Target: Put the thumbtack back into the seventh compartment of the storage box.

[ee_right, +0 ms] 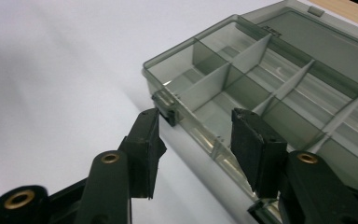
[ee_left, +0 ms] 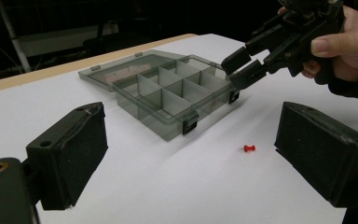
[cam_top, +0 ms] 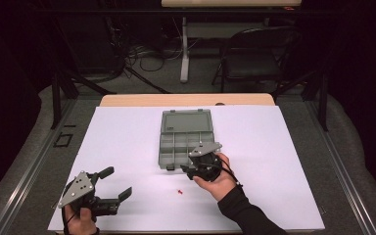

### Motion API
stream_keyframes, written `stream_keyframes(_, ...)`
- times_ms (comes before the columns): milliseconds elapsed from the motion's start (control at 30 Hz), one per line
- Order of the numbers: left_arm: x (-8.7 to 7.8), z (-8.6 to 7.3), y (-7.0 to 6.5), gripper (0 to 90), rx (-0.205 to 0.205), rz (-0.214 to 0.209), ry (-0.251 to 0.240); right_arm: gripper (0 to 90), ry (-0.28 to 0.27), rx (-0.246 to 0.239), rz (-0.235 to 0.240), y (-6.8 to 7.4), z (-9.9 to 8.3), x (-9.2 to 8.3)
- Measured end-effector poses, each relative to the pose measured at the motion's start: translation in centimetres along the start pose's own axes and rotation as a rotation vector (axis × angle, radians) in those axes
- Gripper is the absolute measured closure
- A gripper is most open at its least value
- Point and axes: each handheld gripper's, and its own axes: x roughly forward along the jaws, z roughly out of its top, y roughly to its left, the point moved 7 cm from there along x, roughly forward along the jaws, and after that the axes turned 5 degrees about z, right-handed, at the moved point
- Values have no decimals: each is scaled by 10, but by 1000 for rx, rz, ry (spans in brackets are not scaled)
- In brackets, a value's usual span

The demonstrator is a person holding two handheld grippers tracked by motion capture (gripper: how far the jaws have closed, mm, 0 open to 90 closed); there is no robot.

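Smoke-grey translucent plastic forms the compartment box [cam_top: 185, 139], which lies open at the middle of the white table sheet [cam_top: 127, 147], lid folded flat on the far side. Thin dividers split the tray into small cells; as far as I can see, these are empty.

My right gripper [cam_top: 188, 169] hovers at the box's near right corner, jaws parted and straddling the near wall without touching it, nothing between them. In the right gripper view, one pad [ee_right: 256, 156] hangs over a near cell, the other sits outside by the black latch [ee_right: 168, 112].

My left gripper [cam_top: 120, 186] rests at the near left, well apart from the box, jaws spread wide and empty.

A red pushpin [cam_top: 179, 192] lies on the sheet between the grippers, just near of the box.

Handling judgement: the pushpin is light, hard and small, and likely to roll or skid when nudged. Pinch it across the head, pads low to the sheet. The box is light, stiff and slick; grip it at a wall, not at a divider.
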Motion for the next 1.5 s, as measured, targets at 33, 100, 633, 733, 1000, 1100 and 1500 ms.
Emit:
stream_keyframes(33, 0, 0, 0, 89, -1, -1, 0, 523, -3, -2, 5, 2, 0, 0)
stream_keyframes(100, 0, 0, 0, 89, -1, -1, 0, 523, -5, -1, 13, 6, -1, -1)
stream_keyframes(633, 0, 0, 0, 89, 0, 0, -1, 525, -20, -11, 41, 24, -11, 0)
stream_keyframes(733, 0, 0, 0, 89, 1, 0, -1, 536, -16, -19, 42, 26, -15, 2)
stream_keyframes(1000, 0, 0, 0, 89, 2, 1, 0, 594, 1, -27, 65, 35, -25, 8)
stream_keyframes(1100, 0, 0, 0, 89, 2, 0, 1, 608, 16, -37, 72, 39, -29, 10)
stream_keyframes(1500, 0, -1, 0, 89, -5, -4, 3, 664, 67, -38, 95, 44, -43, 21)
